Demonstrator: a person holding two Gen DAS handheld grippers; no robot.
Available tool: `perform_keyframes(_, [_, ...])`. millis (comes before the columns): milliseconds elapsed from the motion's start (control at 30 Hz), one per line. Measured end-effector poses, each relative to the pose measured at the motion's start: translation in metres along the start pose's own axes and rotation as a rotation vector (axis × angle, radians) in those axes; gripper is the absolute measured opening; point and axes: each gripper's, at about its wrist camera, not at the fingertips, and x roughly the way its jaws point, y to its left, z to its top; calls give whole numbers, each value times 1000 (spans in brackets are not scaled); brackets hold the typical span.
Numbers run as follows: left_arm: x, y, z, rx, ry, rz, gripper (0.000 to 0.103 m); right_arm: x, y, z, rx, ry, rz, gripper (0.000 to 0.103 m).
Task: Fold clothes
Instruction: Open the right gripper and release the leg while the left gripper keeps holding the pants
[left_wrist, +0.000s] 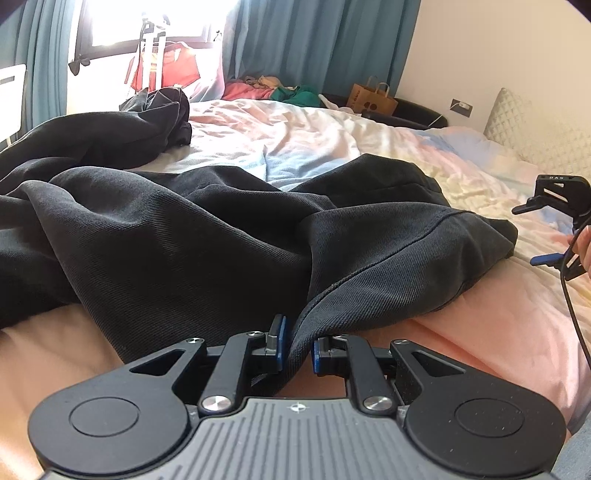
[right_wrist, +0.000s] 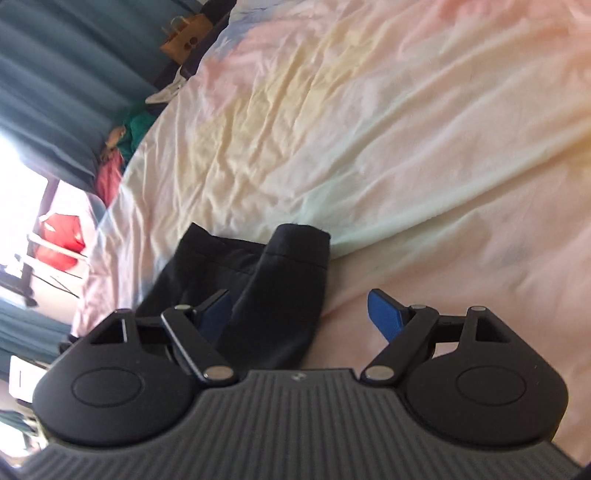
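Left gripper (left_wrist: 295, 345) low over near edge of bed (left_wrist: 369, 147), jaws pressed together, pinching hem fold of black garment (left_wrist: 184, 240). Garment sprawls away from those jaws across pastel sheet, bulk heaped toward bed's left side, one hemmed end reaching toward right. Right gripper (right_wrist: 299, 314) tilted, jaws spread wide, pinching nothing; garment's hemmed end (right_wrist: 288, 266) lies between spread fingers, nearer left one, not pressed. Teal curtains (left_wrist: 314, 44) and paper bag (left_wrist: 373, 98) beyond far edge.
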Motion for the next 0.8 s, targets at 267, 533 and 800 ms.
perform_keyframes(267, [1, 0, -1, 12, -2, 2, 14, 44, 61, -9, -351, -46, -178, 83])
perform_keyframes(533, [1, 2, 1, -6, 2, -4, 14, 53, 45, -4, -395, 39, -266, 82])
perform_keyframes(800, [0, 2, 2, -10, 5, -7, 16, 13, 20, -7, -395, 12, -278, 82])
